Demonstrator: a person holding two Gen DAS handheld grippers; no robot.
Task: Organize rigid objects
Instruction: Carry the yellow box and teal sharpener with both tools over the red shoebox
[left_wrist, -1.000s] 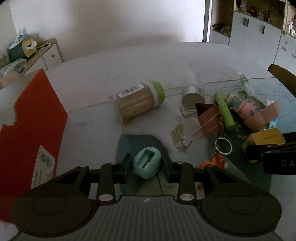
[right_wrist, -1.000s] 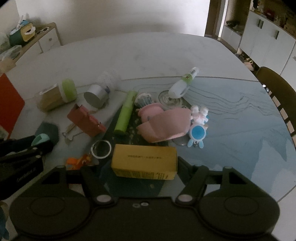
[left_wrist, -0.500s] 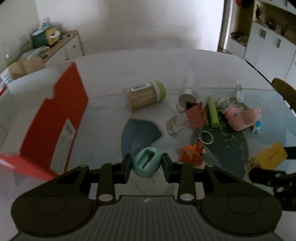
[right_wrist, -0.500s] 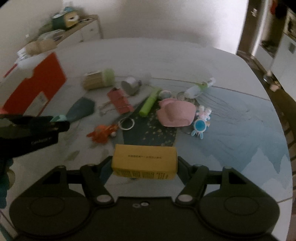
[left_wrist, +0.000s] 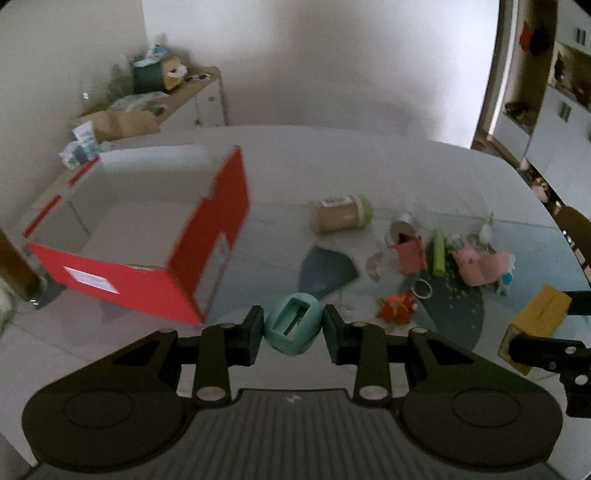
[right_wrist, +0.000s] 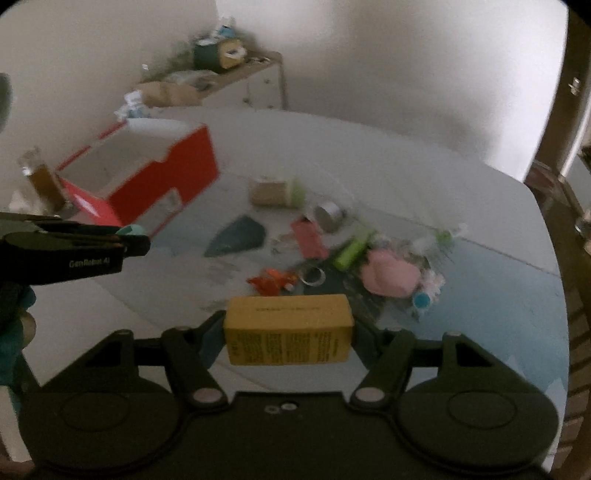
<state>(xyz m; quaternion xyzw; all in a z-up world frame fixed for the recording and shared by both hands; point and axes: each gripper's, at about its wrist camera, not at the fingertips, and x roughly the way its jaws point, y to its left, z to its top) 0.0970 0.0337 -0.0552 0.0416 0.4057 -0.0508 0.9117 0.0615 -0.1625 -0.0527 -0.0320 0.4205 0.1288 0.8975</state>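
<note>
**Both claws loaded, box not yet filled**

Nearest the left wrist camera, the left claw (left_wrist: 293, 330) pinches a teal pencil sharpener (left_wrist: 293, 328) between its two pads, carried in the air above the table (left_wrist: 369, 177). In the right wrist view the right claw (right_wrist: 288, 332) is clamped on the ends of a yellow carton (right_wrist: 289, 328), also lifted clear of the surface.

Just beyond the claws lies the clutter not yet sorted: an orange toy (left_wrist: 395, 308) and a metal ring (left_wrist: 423, 289) beside it, a dark blue patch (left_wrist: 327, 271) on the tabletop, then a red binder clip (left_wrist: 410, 251), a green tube (left_wrist: 438, 253) and pink pieces (left_wrist: 480, 266) bunched close together. Further back a jar with a green lid (left_wrist: 341, 218) lies on its side, with a small silver tin (left_wrist: 402, 229) near it.

To the left and further off stands the open red box (left_wrist: 207, 236), the likely destination. As far as its pale inside shows, nothing lies in it, though part of the floor is hidden behind the near wall.

By this reading the task is early: two items are picked up and in transit, none visibly stowed, and roughly eight or more pieces are left on the table.
</note>
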